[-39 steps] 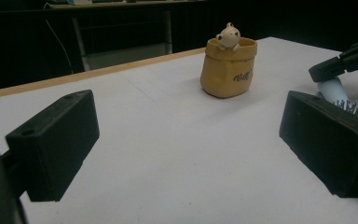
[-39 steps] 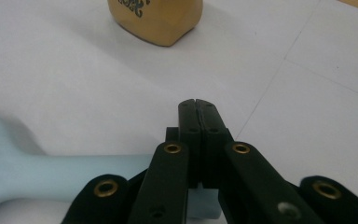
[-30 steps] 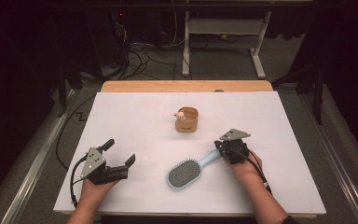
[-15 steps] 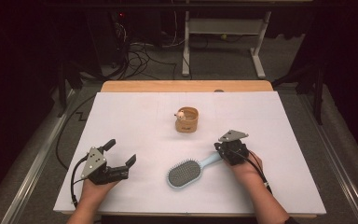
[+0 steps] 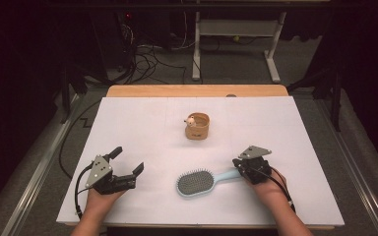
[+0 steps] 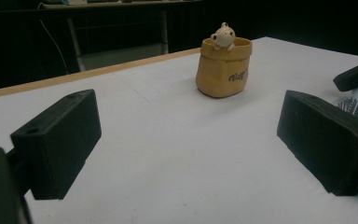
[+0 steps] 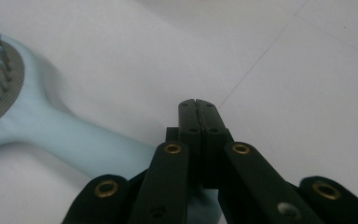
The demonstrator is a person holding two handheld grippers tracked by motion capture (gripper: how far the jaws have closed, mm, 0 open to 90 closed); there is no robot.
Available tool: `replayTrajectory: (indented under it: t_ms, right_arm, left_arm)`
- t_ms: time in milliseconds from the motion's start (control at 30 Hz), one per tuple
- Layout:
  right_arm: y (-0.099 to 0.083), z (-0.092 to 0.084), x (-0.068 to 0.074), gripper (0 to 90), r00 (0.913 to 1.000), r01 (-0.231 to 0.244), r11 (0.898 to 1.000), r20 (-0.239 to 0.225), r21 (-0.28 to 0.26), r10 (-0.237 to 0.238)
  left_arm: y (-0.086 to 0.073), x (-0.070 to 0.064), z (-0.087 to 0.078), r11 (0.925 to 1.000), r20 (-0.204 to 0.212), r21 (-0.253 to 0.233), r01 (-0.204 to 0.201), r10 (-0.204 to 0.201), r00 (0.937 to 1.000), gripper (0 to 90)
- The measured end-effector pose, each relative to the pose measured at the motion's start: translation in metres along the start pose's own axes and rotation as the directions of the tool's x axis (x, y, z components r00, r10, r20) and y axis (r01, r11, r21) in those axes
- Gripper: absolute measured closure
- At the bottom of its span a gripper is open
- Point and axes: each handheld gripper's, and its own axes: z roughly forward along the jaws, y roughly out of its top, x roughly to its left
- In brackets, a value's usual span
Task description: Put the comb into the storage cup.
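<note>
Right gripper point(image 5: 241, 166) shifted, jaws closed above hairbrush point(image 5: 203, 181) handle; left gripper point(image 5: 128, 162) jaws open; white table point(image 5: 142, 123)

A: The hairbrush point(image 5: 197, 182) looks like smooth pale-blue plastic with a soft sheen, bristle pad grey and matt.

B: And the table point(image 5: 142, 128)?

A: Matt white sheet, bare wood along the far edge. The pouch point(image 6: 223, 67) looks like crinkled tan paper; each tool's jaws, matt black plastic.
</note>
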Motion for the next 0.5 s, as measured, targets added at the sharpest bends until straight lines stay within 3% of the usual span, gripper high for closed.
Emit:
replayTrajectory:
  t_ms: [500]
  right_arm:
    - [-0.033, -0.032, 0.012, 90.0, 0.9996, -0.016, 0.998, -0.022, -0.065, 0.014]
  left_arm:
    - [0.000, -0.001, -0.001, 1.0000, -0.002, -0.005, 0.003, -0.003, 1.0000, 7.3]
